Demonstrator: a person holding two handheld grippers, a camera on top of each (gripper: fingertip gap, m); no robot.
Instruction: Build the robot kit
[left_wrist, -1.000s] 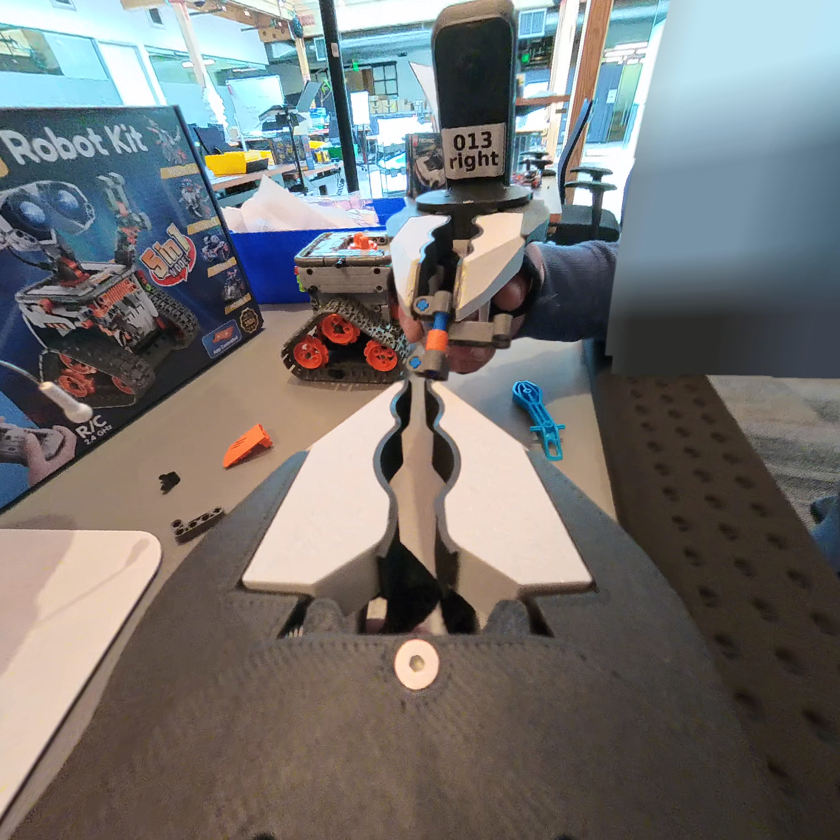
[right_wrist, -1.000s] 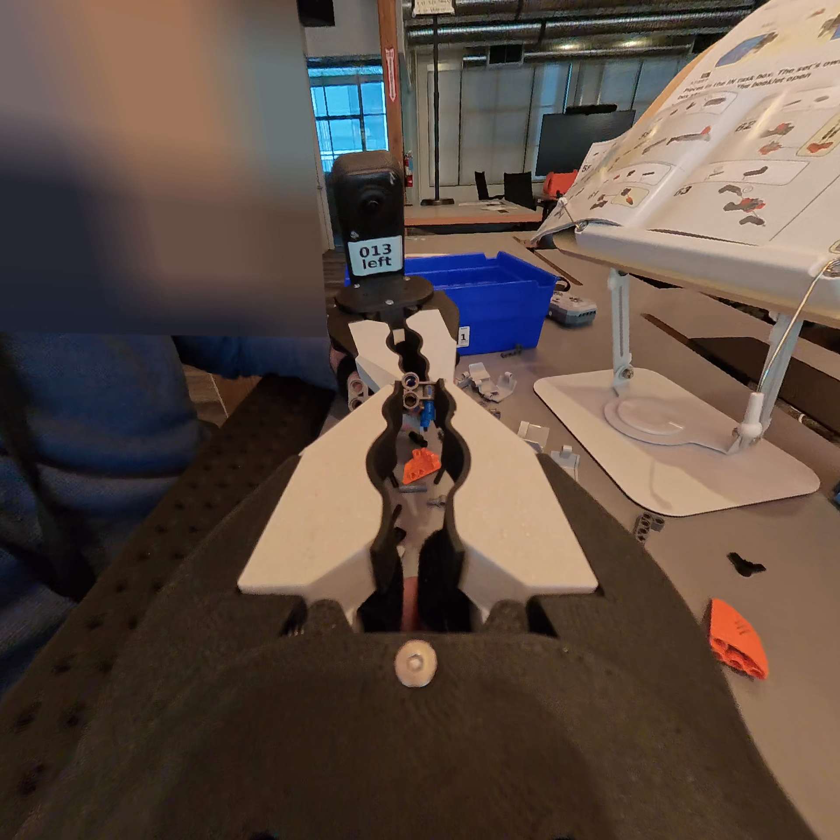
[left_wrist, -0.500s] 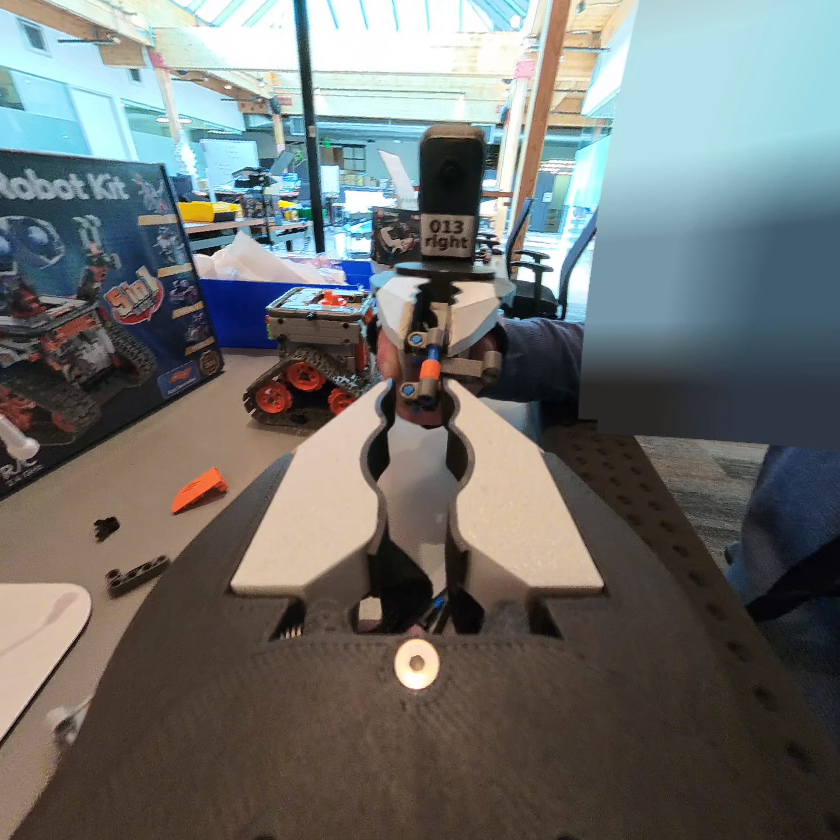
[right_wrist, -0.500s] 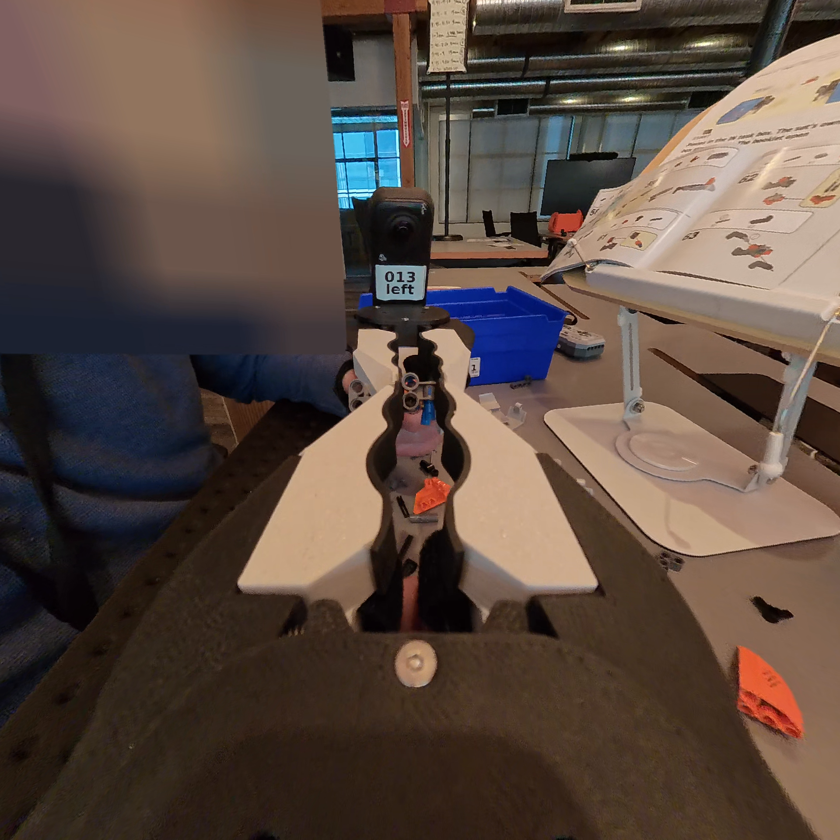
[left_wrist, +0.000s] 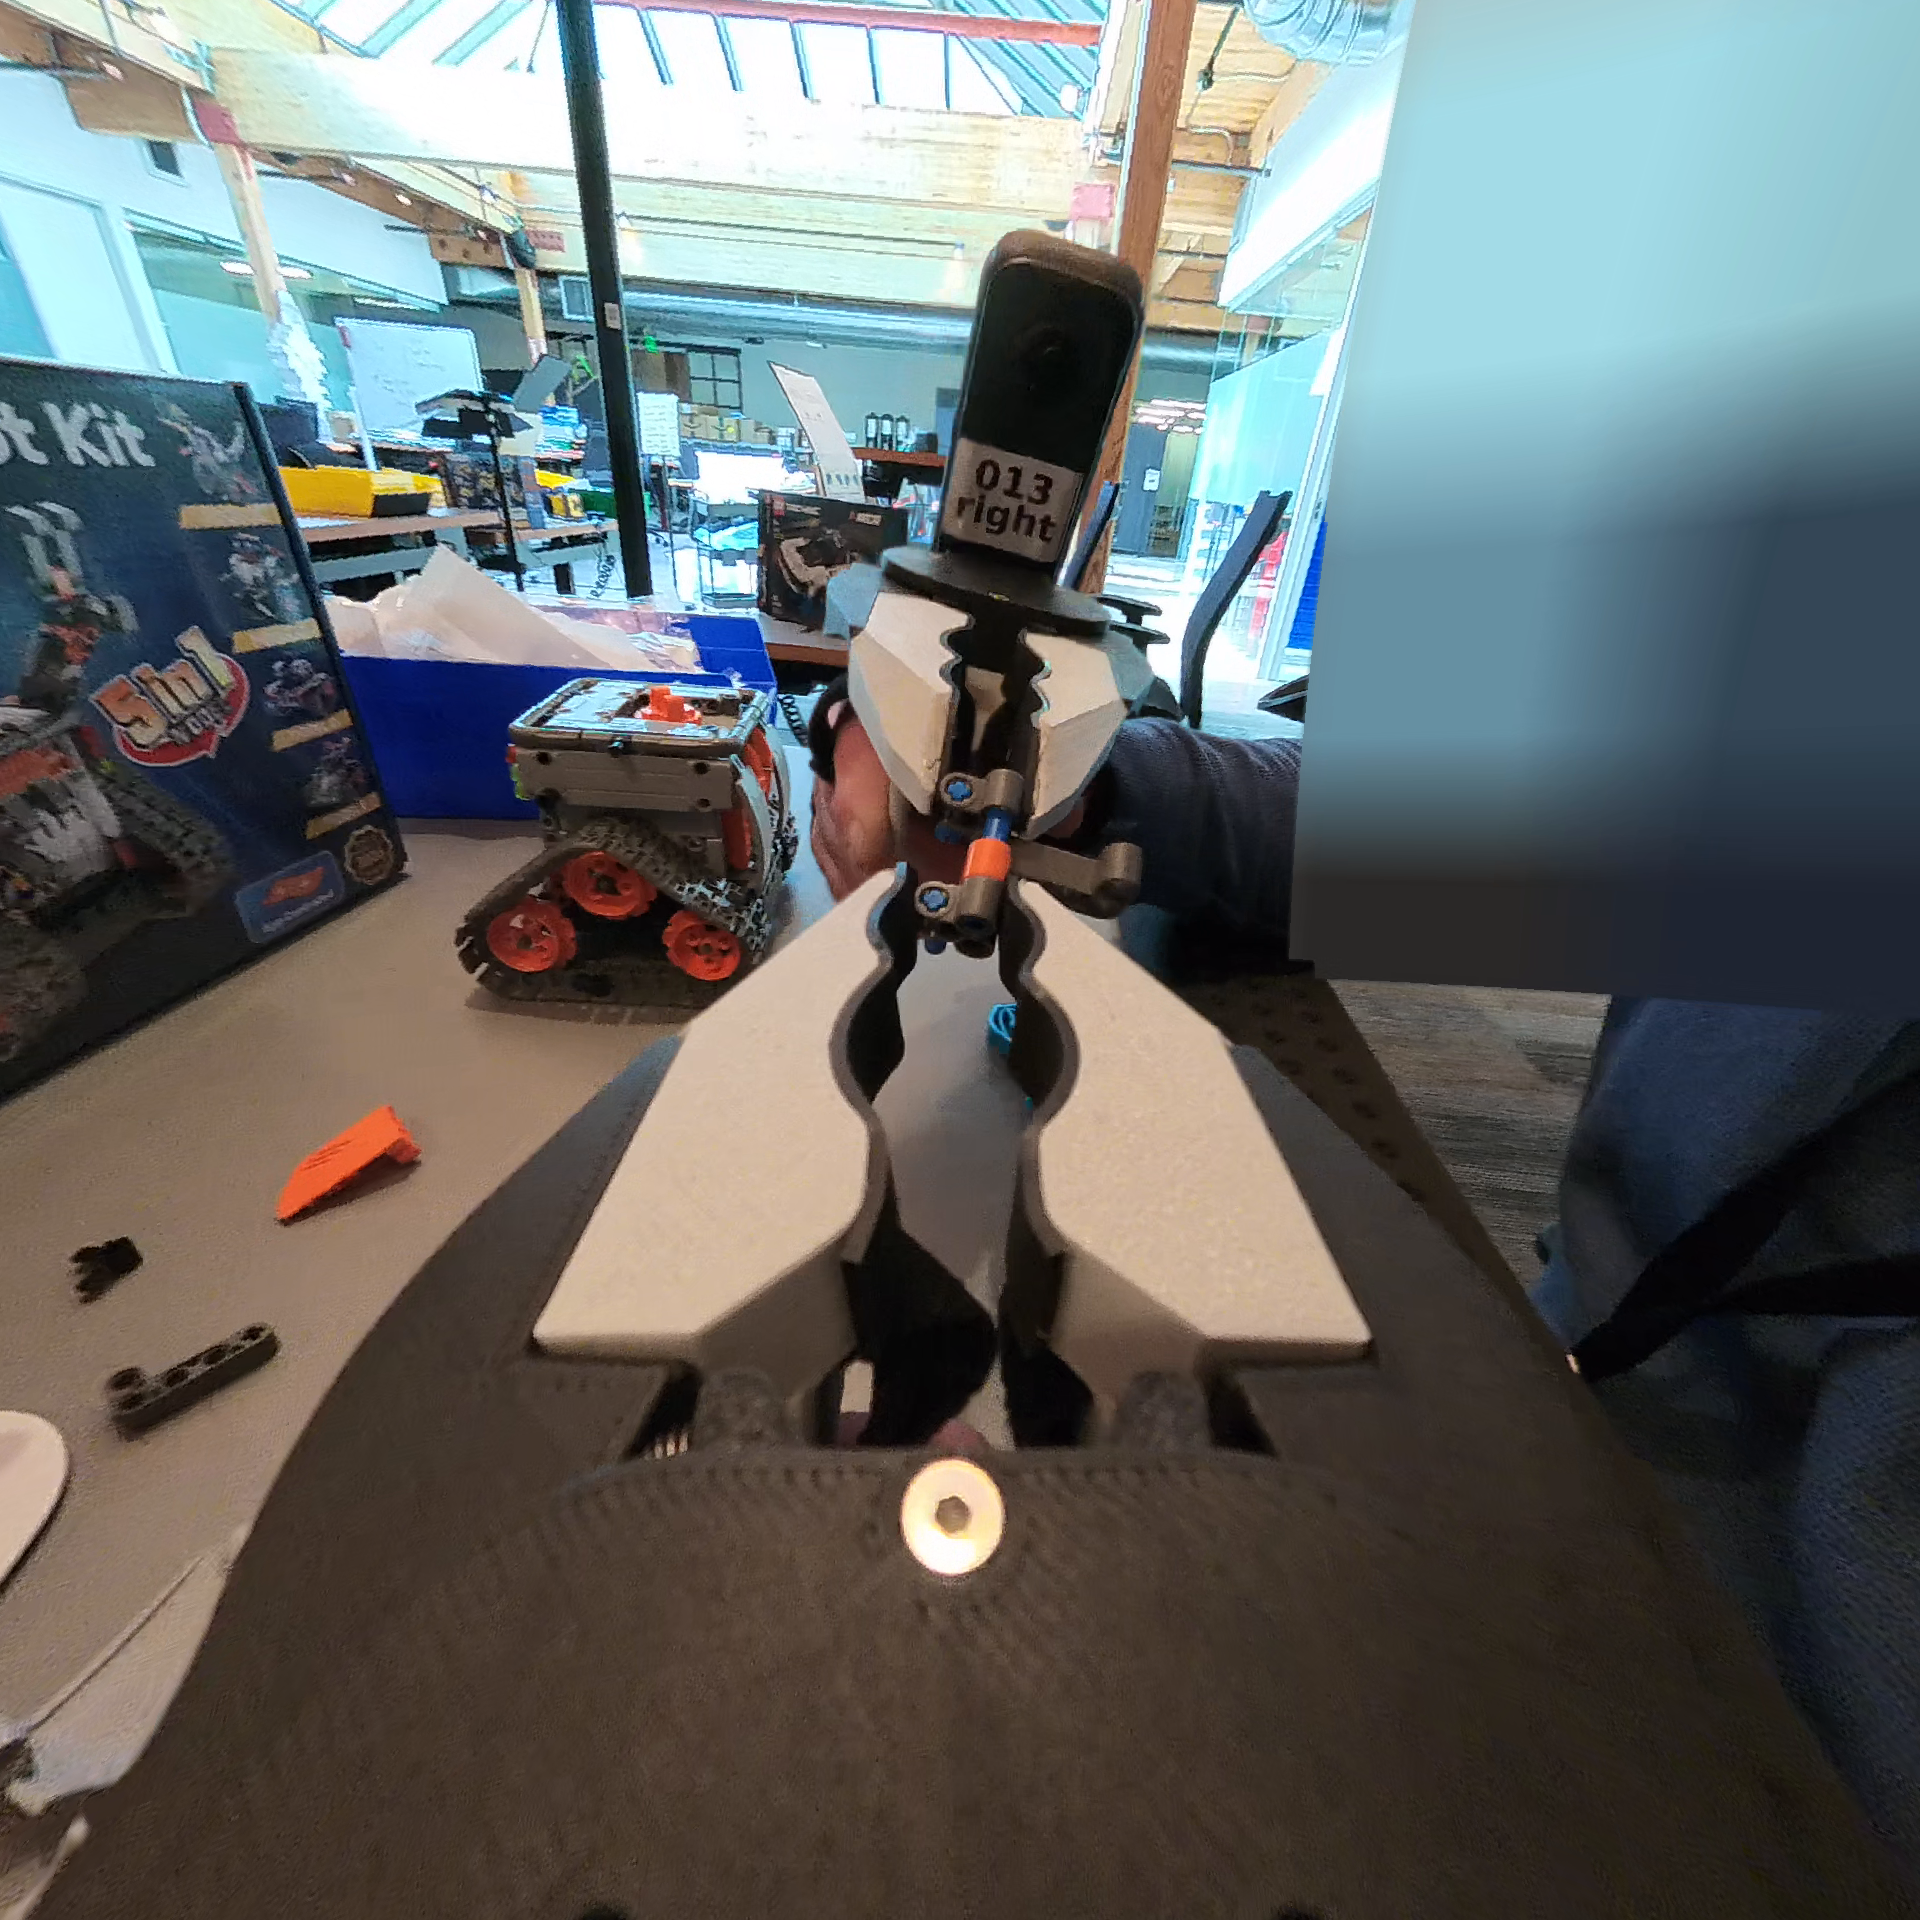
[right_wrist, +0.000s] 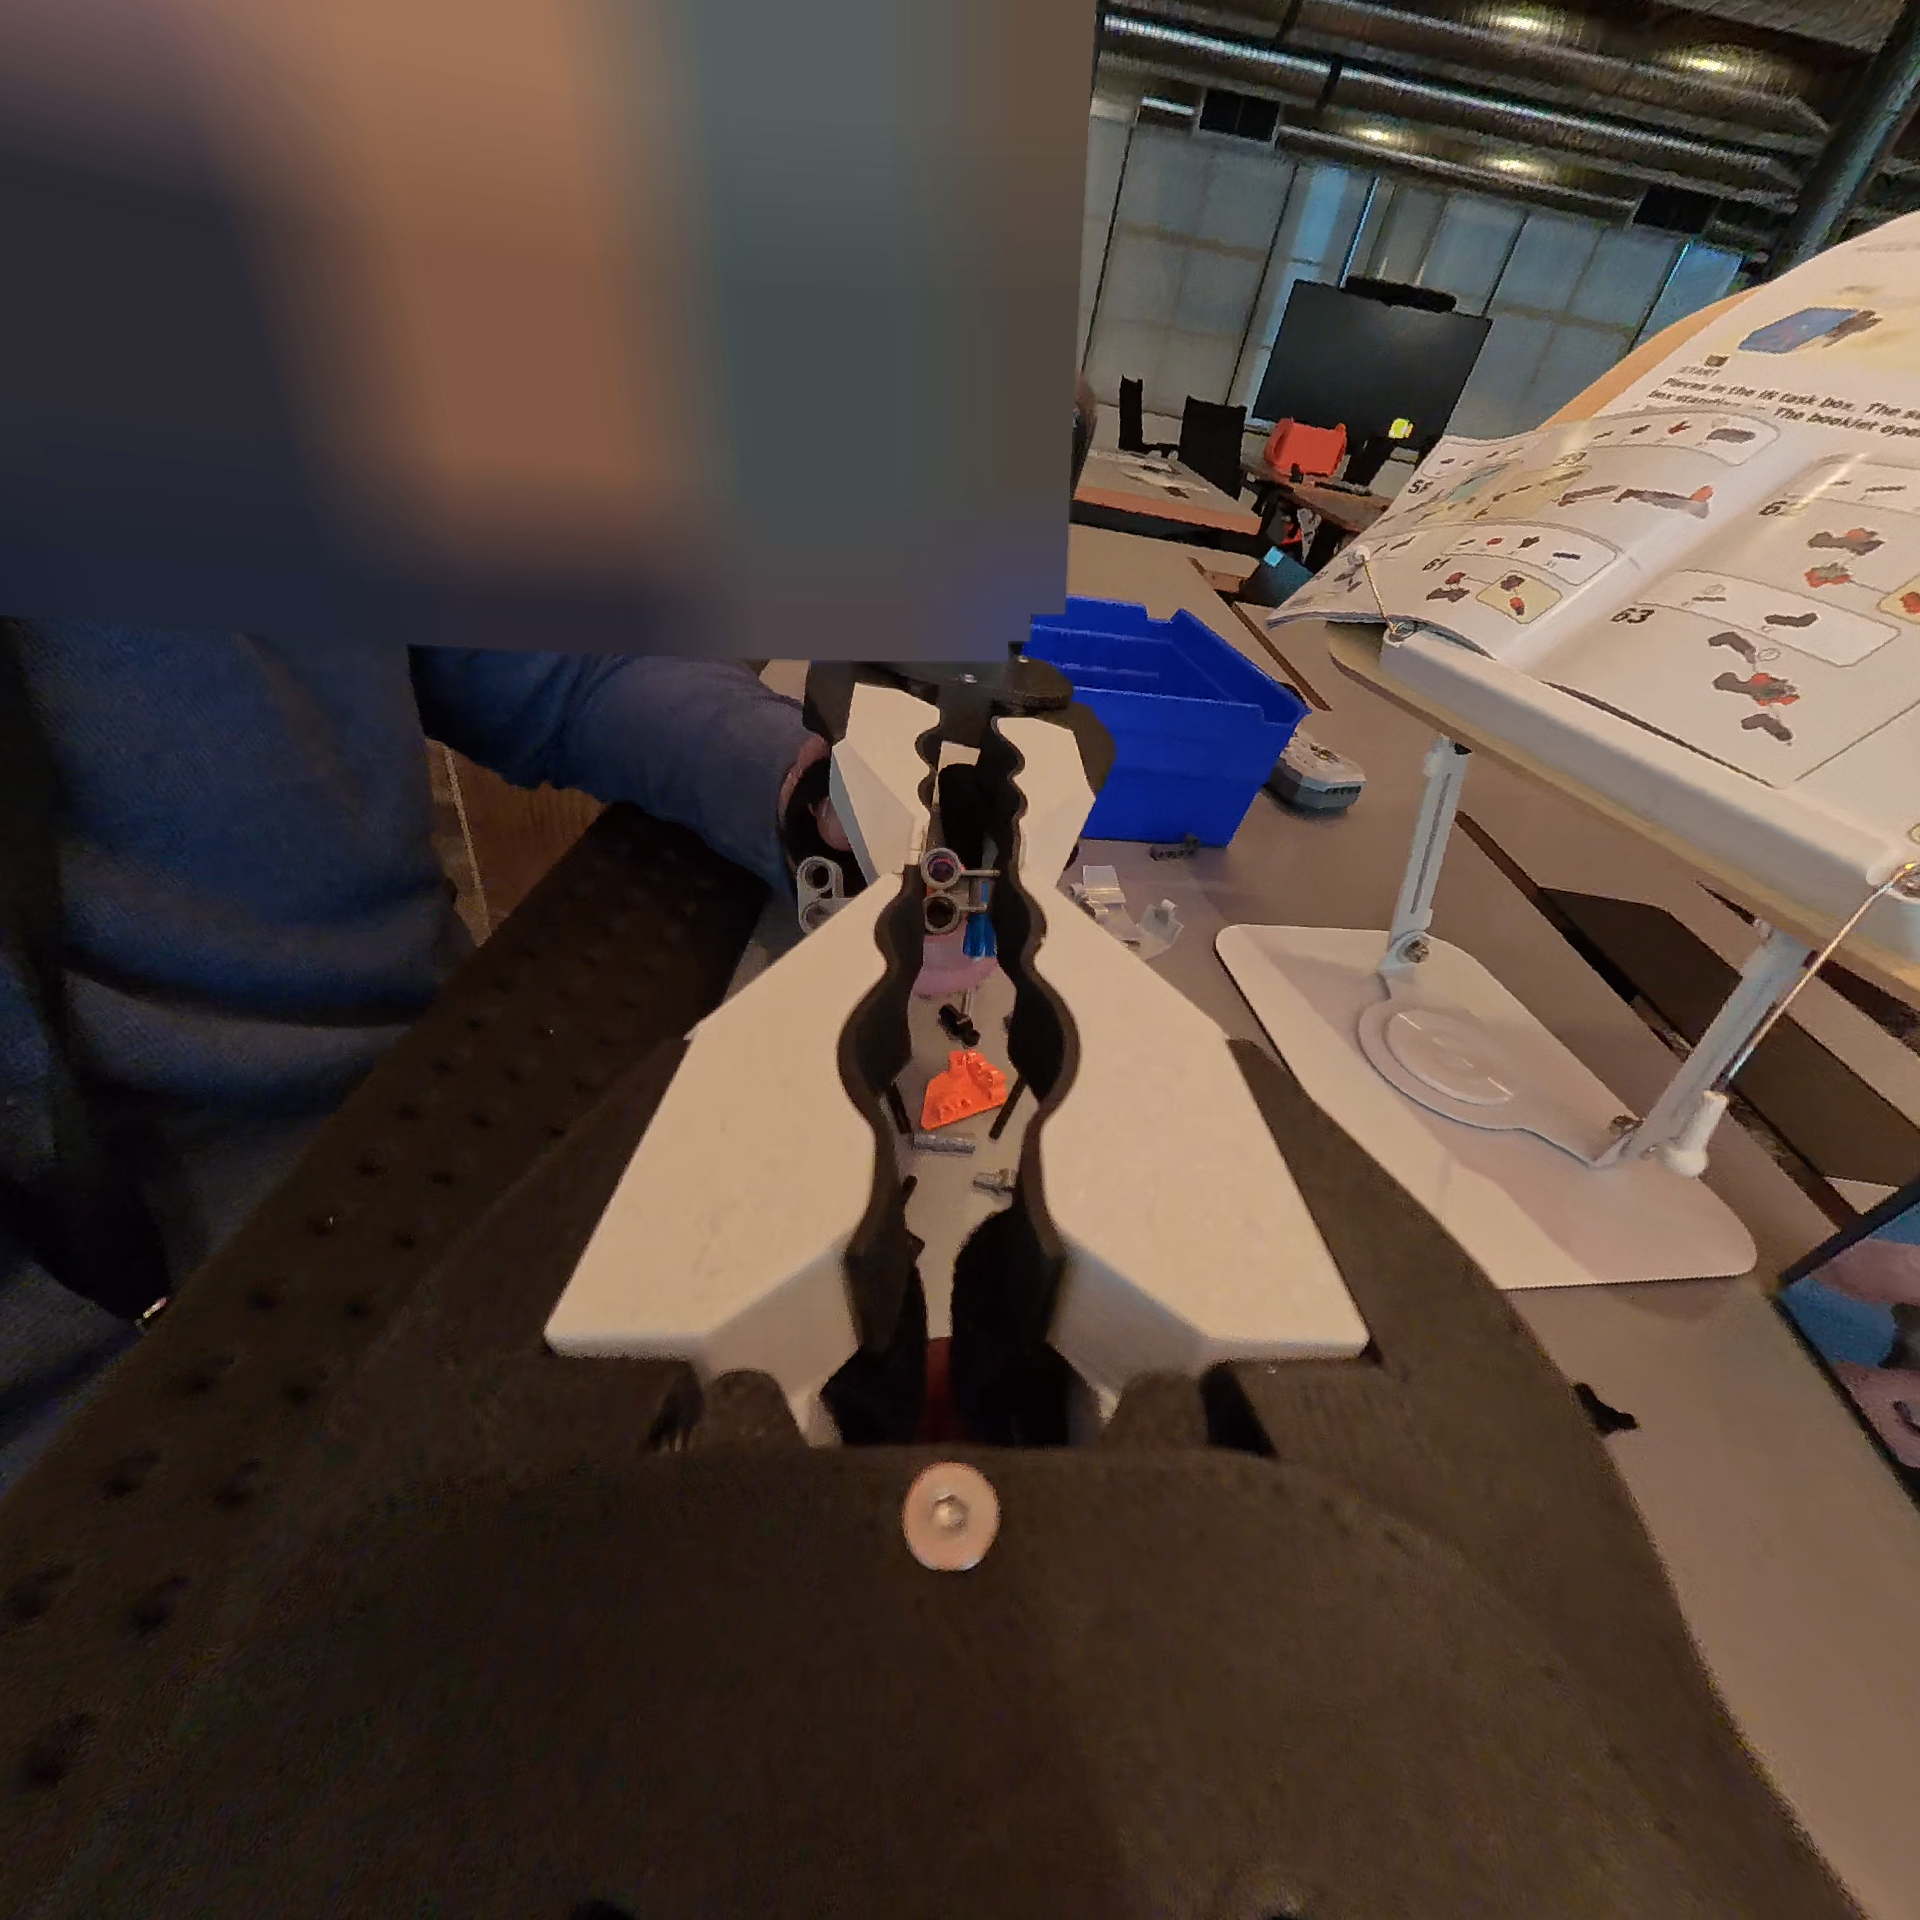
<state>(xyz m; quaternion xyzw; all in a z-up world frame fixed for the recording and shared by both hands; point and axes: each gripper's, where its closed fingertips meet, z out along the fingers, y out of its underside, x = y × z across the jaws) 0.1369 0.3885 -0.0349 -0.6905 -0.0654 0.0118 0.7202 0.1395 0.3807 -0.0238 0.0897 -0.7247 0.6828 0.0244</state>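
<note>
Facing each other tip to tip above the near edge of the table, the two grippers meet around one small toy piece, grey with blue pins and an orange collar. The right gripper has its jaws clamped on the upper end. The left gripper has its jaws apart, the tips flanking the lower end; whether they touch it I cannot tell. Far left on the table stands a tracked toy vehicle beside a kit box. An orange wedge and a black strip lie nearer. An open booklet rests on a white stand beyond a blue bin.
</note>
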